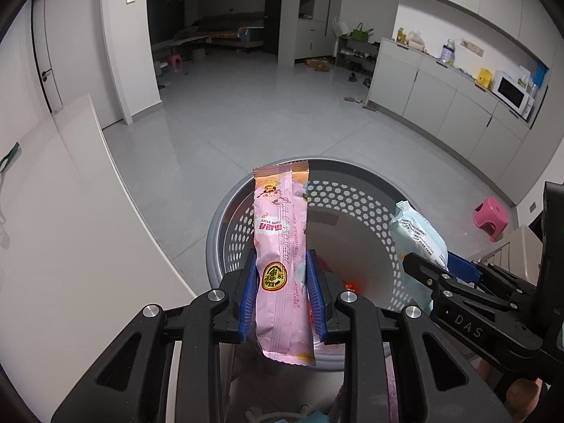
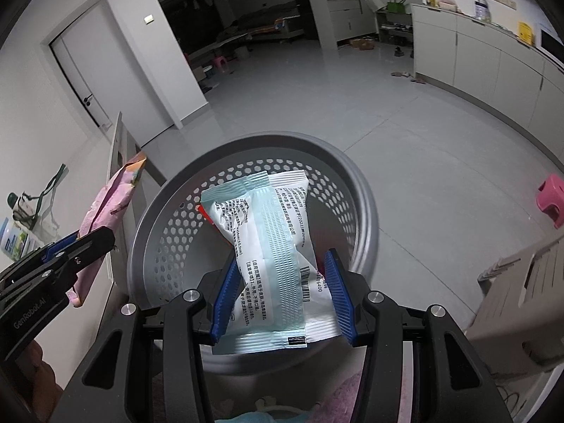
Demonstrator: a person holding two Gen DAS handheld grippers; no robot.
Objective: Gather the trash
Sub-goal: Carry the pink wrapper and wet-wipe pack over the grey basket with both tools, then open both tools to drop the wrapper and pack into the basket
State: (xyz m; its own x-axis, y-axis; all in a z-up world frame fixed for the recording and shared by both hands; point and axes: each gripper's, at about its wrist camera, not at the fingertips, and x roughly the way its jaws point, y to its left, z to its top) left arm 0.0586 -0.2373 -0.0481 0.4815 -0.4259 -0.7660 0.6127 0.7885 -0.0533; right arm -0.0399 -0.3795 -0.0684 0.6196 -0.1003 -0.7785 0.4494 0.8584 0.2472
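Observation:
My left gripper [image 1: 282,271] is shut on a long pink snack wrapper [image 1: 280,246] and holds it upright over the grey perforated trash basket [image 1: 352,194]. My right gripper [image 2: 282,271] is shut on a white and pale blue packet [image 2: 271,246], also above the basket [image 2: 169,218]. The right gripper shows in the left wrist view [image 1: 433,264] with its packet [image 1: 419,232]. The left gripper shows in the right wrist view [image 2: 91,239] with the pink wrapper [image 2: 105,208]. Something red lies at the bottom of the basket [image 1: 350,285].
A white table [image 1: 70,229] stands at the left. Grey tiled floor [image 1: 264,112] stretches ahead. White cabinets with a microwave [image 1: 511,93] line the right wall. A pink stool [image 1: 491,216] stands on the right, a beige crate [image 2: 521,303] beside it.

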